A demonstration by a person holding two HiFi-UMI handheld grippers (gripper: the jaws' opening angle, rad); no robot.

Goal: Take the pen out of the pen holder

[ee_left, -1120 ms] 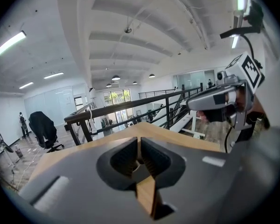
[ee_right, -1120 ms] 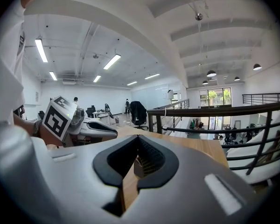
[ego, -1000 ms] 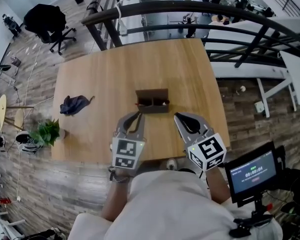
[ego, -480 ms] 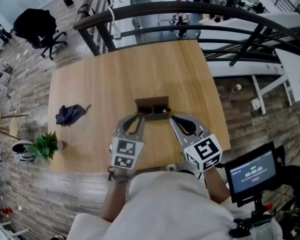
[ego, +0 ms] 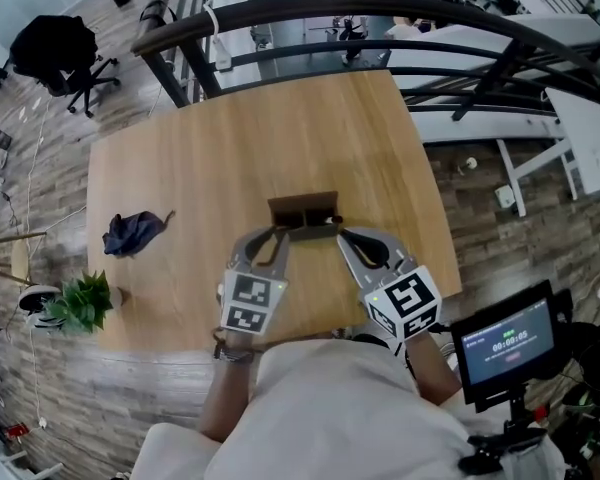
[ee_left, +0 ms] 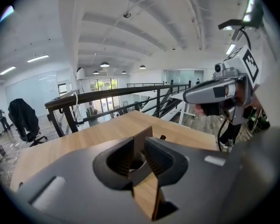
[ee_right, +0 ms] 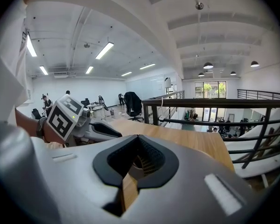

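At the pen holder's (ego: 302, 206) right end the pen (ee_left: 162, 137) poked upward, just ahead of the clenched, empty right gripper (ego: 342, 234).

Pen holder (ego: 303, 209) dark brown; table (ego: 230, 138) pale wood grain; cloth (ego: 130, 233) navy; plant (ego: 80, 303) green.

Head view steeply down, gripper views low, near-level, sharing table (ego: 230, 148)
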